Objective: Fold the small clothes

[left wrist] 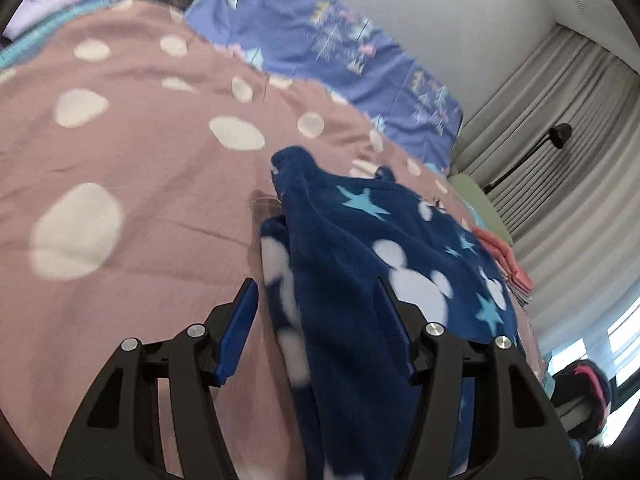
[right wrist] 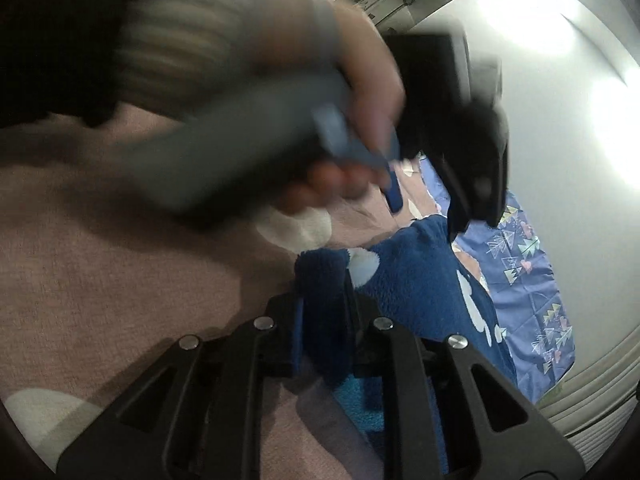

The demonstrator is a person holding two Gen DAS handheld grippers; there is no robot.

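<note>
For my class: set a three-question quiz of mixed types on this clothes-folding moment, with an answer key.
1. True or false: the right gripper is shut on the blue fleece garment.
2. What pattern does the pink bedspread carry? A) stripes B) white spots C) checks
3. Fill in: the left gripper has its jaws ____ with a fold of the garment between them.

Key: 1 true; 2 B; 3 open.
</note>
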